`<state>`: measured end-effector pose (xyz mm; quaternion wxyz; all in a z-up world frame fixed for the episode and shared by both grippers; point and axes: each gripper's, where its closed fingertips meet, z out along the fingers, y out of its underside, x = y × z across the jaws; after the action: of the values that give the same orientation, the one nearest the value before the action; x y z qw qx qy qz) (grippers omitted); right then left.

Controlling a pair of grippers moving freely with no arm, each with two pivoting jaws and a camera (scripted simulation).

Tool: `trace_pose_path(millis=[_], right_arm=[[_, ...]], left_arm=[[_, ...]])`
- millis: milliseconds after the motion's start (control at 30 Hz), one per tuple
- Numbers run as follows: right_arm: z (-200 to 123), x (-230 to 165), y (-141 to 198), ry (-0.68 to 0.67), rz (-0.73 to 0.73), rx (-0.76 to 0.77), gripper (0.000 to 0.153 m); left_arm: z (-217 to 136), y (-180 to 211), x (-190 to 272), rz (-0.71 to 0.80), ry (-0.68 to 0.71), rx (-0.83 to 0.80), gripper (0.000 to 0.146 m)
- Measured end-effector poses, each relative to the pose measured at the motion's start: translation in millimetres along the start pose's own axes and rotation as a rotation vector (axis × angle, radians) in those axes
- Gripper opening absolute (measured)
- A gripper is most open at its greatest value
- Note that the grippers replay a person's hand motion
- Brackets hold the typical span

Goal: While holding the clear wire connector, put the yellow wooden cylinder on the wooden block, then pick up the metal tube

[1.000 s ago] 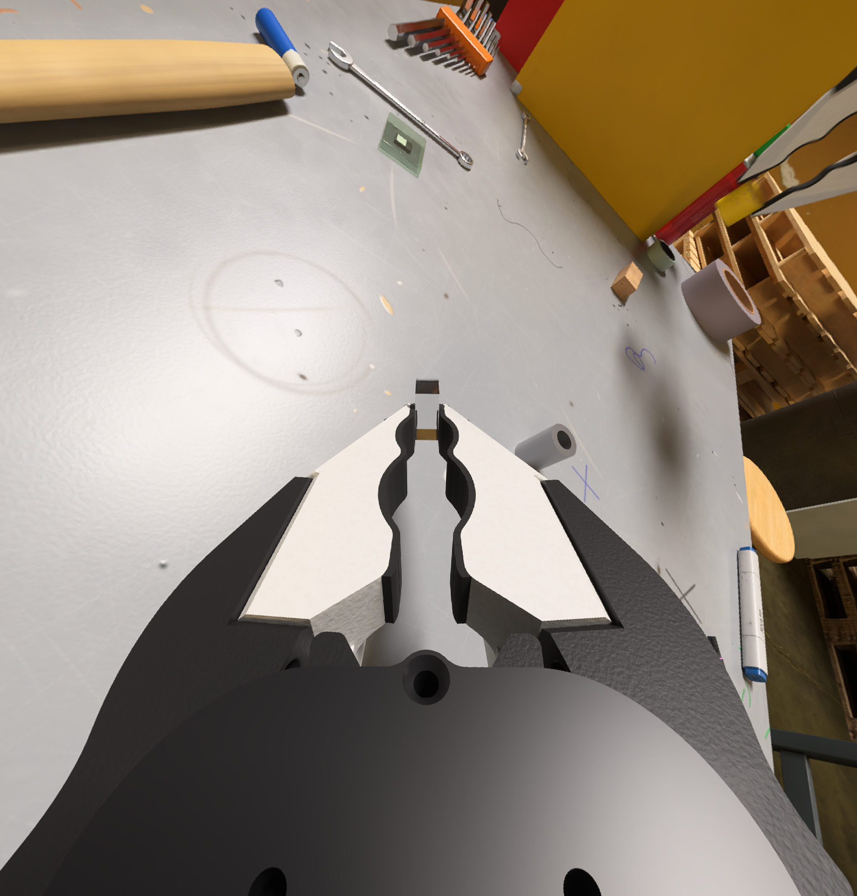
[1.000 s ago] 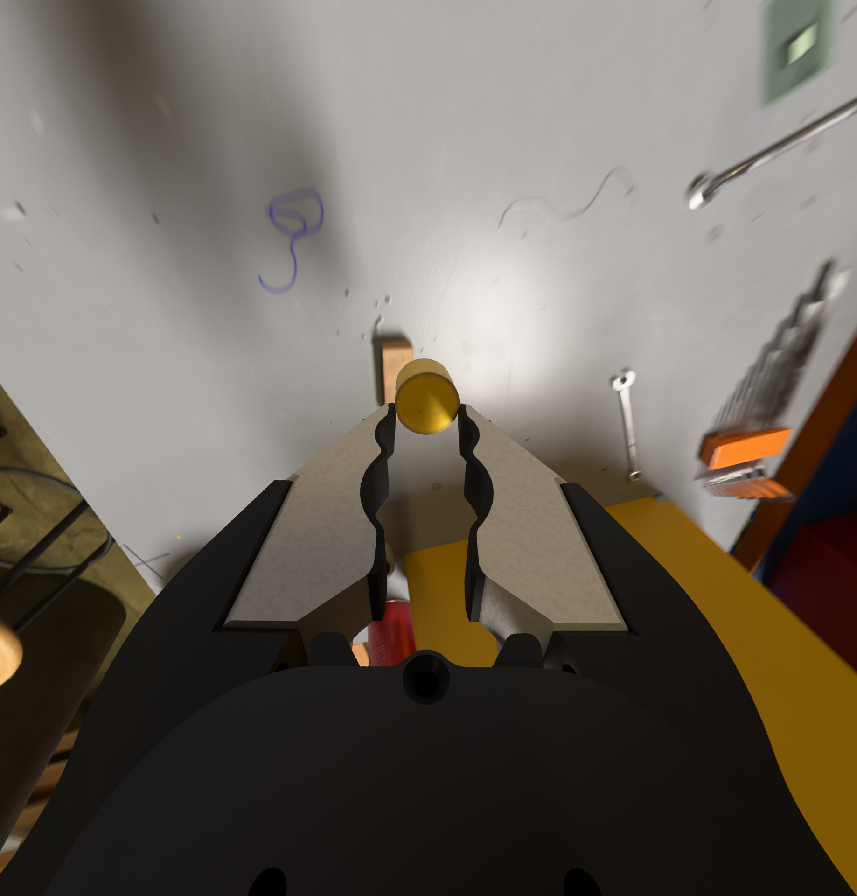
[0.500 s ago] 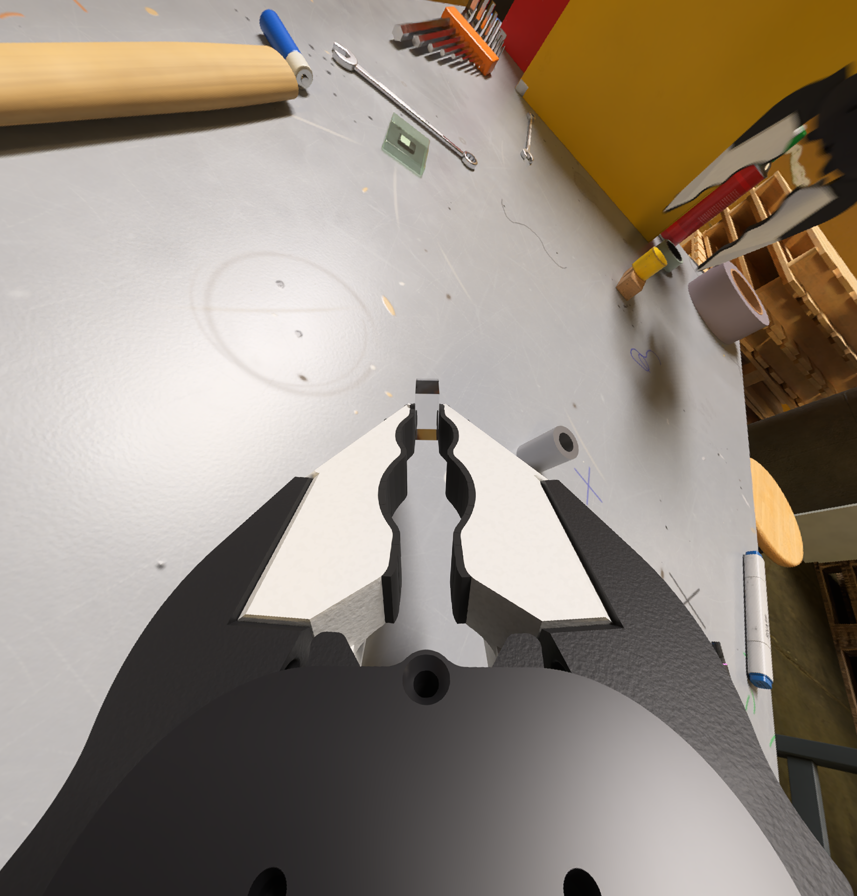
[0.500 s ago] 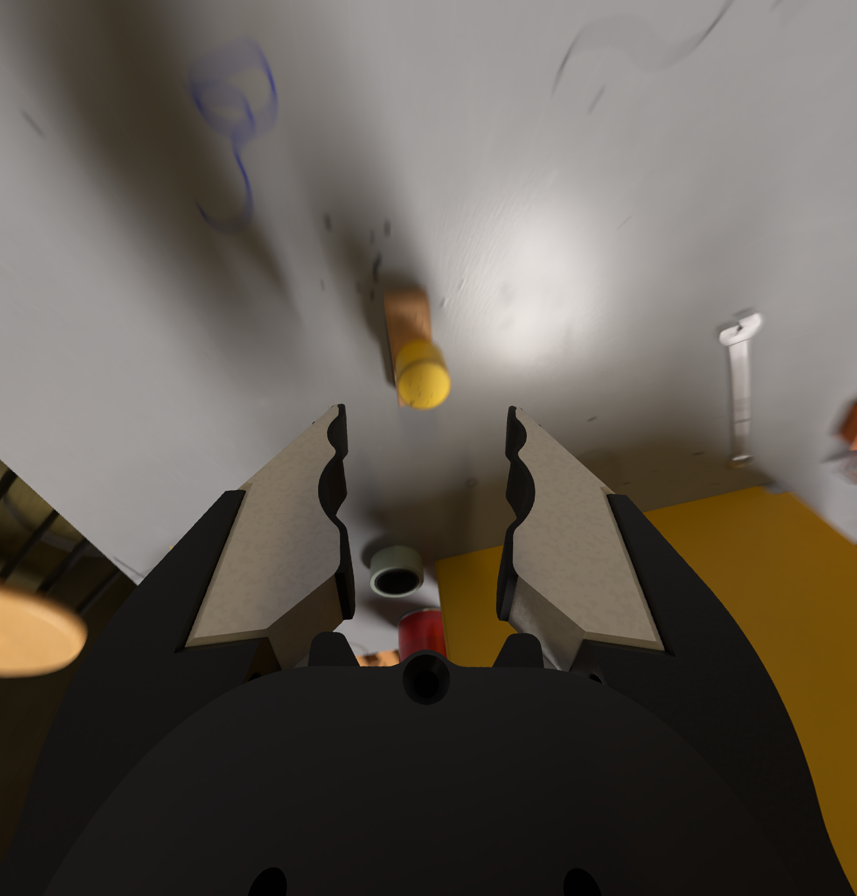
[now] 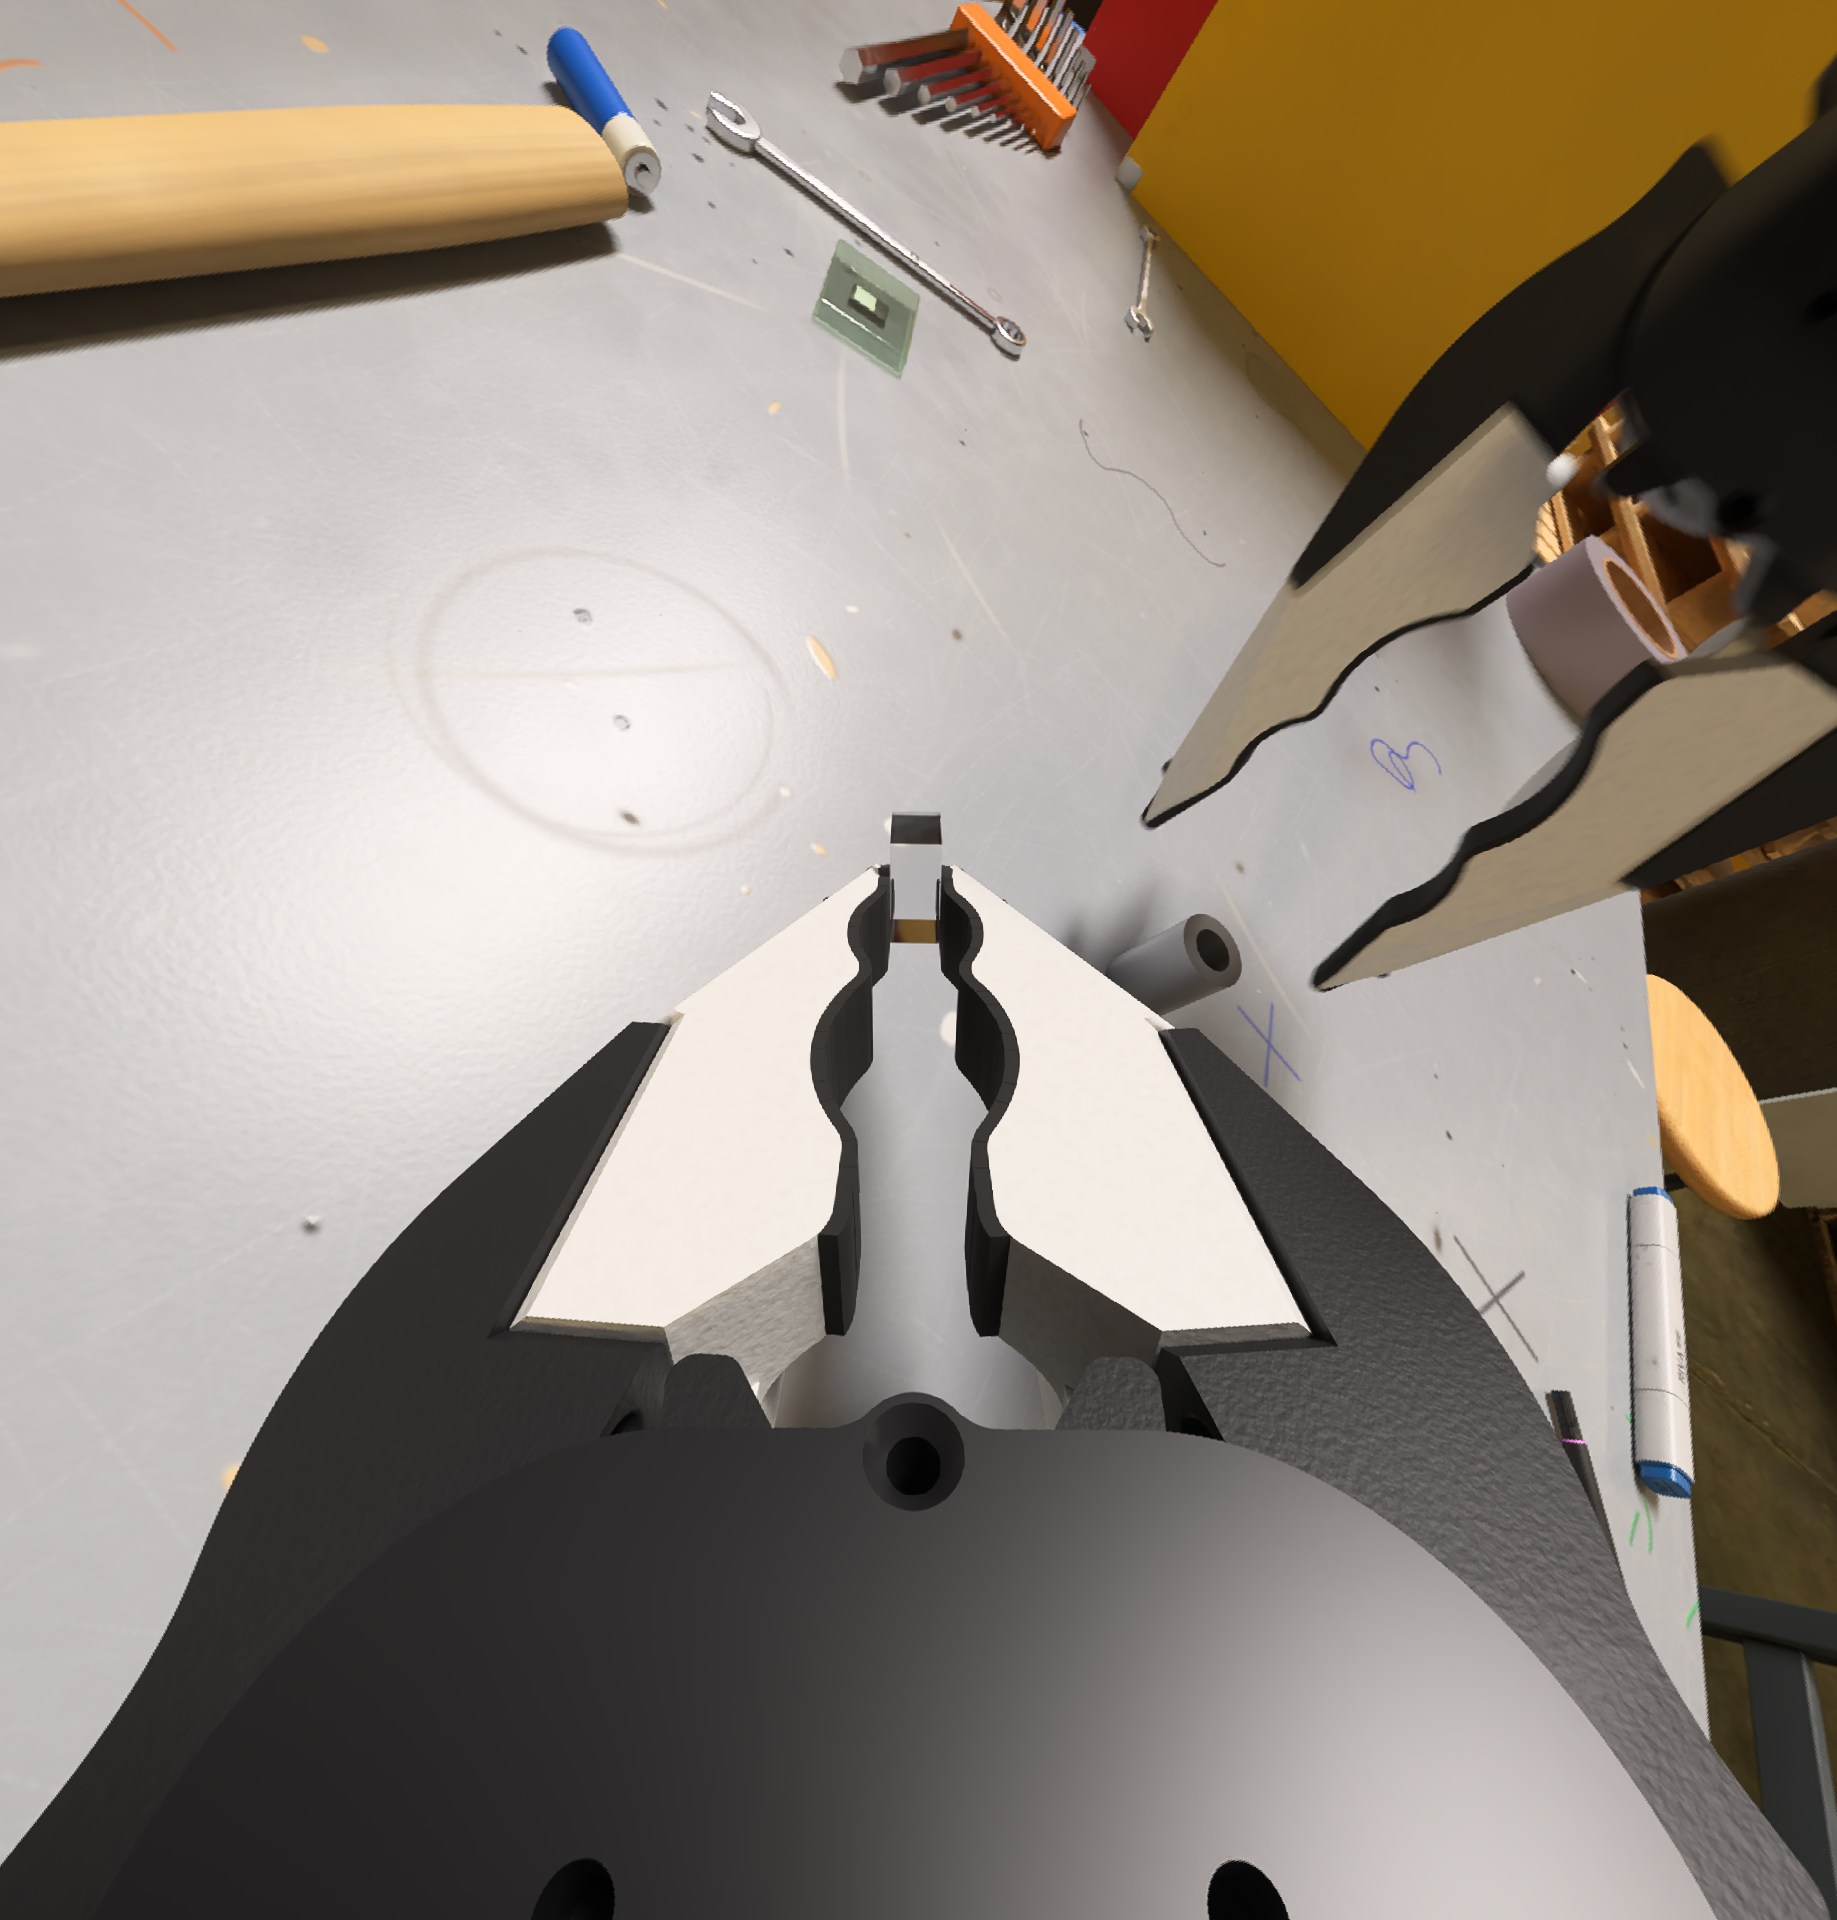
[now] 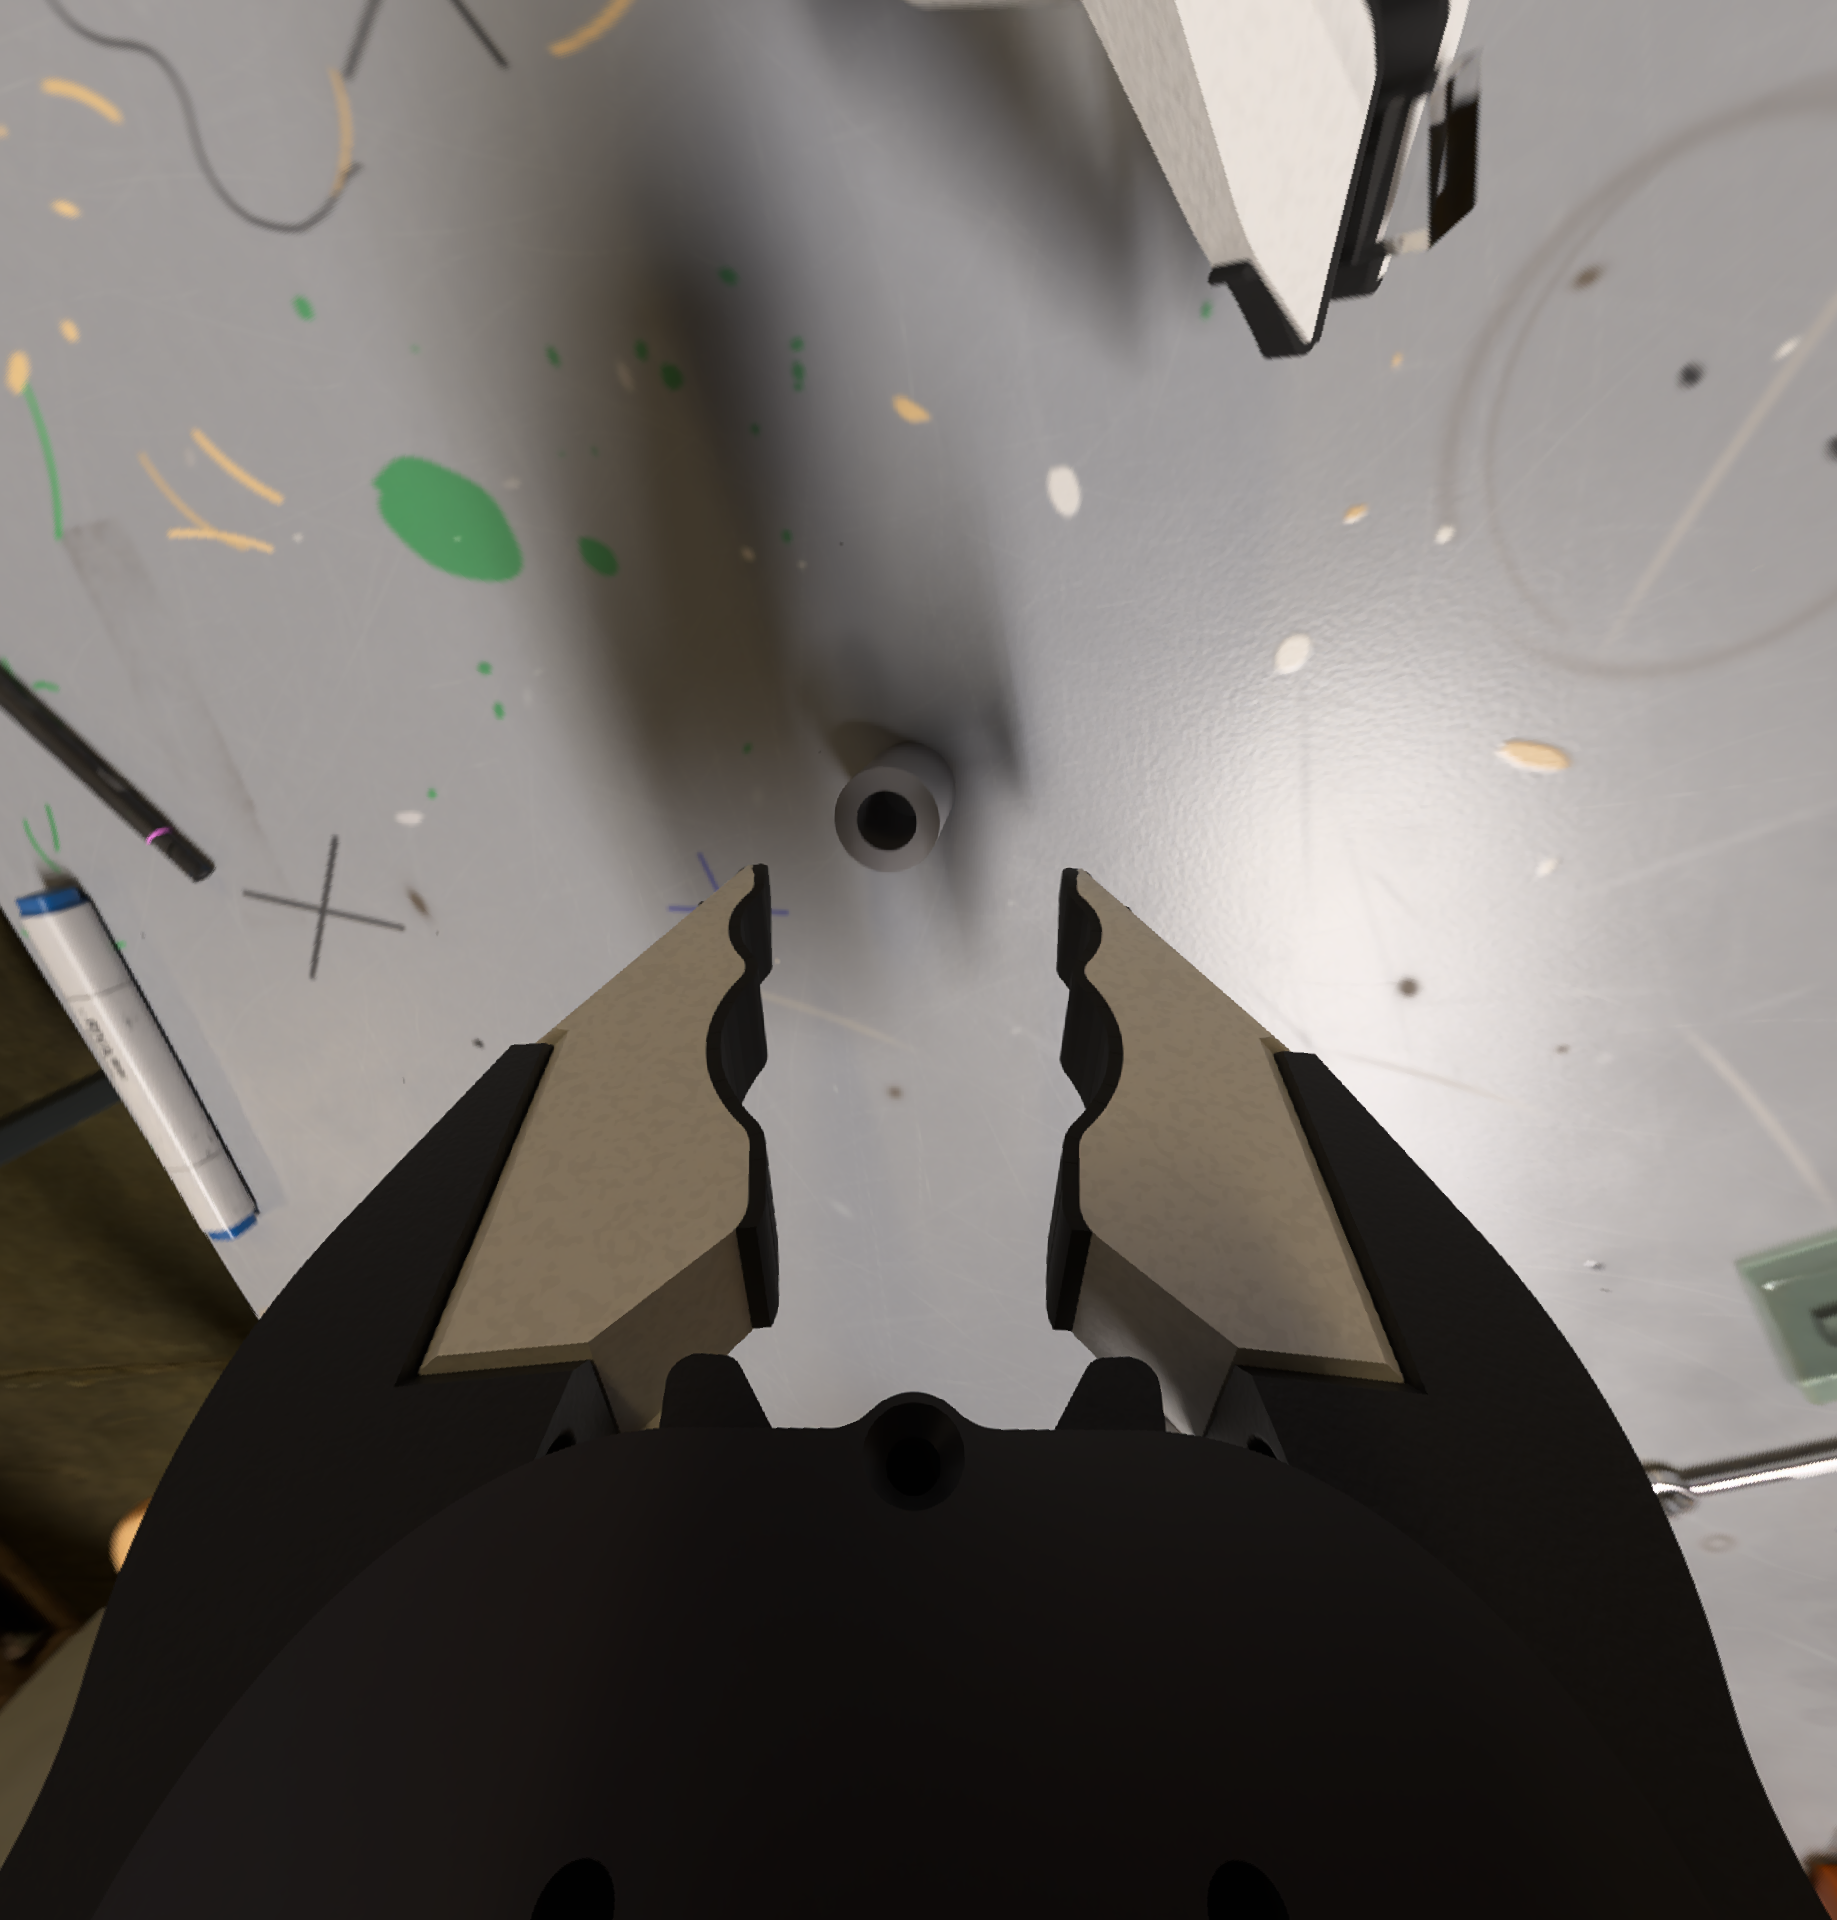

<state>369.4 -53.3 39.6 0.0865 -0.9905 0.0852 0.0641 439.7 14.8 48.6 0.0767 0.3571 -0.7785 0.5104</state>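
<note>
My left gripper (image 5: 914, 896) is shut on the clear wire connector (image 5: 915, 844), which sticks out past its tips above the grey table. The metal tube (image 5: 1184, 961) lies on the table just right of it. In the left wrist view my right gripper (image 5: 1238, 899) hangs open over the tube. In the right wrist view the right gripper (image 6: 914, 883) is open and empty, with the metal tube (image 6: 888, 816) lying end-on just beyond its tips. The left gripper's fingers (image 6: 1267, 145) and the connector (image 6: 1454, 125) show at the top right. The yellow cylinder and wooden block are out of view.
A wooden handle (image 5: 270, 187), wrench (image 5: 862, 223), orange hex key set (image 5: 997, 73), green chip (image 5: 865, 304) and yellow box (image 5: 1465, 156) lie at the far side. A tape roll (image 5: 1589, 634), marker (image 5: 1657, 1340) and the table edge are to the right. A black pen (image 6: 83, 769) lies left of the tube.
My right gripper let go of the yellow cylinder on the wooden block, opened, and moved over to the metal tube beside the left gripper. The left gripper has stayed still, holding the connector.
</note>
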Motion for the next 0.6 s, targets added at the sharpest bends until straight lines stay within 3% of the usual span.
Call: trace_pose_path(millis=[200,267,333,367,500,600], right_arm=[[7.0,0.4,-1.1,0.019,0.032,0.004,0.023],[5.3,4.3,1.0,0.037,0.039,0.012,0.030],[2.6,6.5,3.4,0.038,0.062,0.015,0.055],[1.9,5.1,2.1,0.031,0.075,0.028,0.059],[15.4,-2.5,-3.5,-0.010,0.132,0.033,0.048],[26.4,-5.1,0.0,-0.015,0.130,-0.023,0.027]], left_arm=[[0.2,-0.1,0.4,0.006,0.020,-0.005,0.008],[0.2,0.0,0.3,0.010,0.013,-0.007,0.008],[0.2,0.1,0.1,0.005,0.015,-0.007,0.008],[0.2,0.1,0.1,0.003,0.015,-0.007,0.008],[1.0,-0.2,1.0,0.002,0.016,-0.006,0.008],[1.1,-0.2,3.1,0.006,0.023,-0.005,0.008]])
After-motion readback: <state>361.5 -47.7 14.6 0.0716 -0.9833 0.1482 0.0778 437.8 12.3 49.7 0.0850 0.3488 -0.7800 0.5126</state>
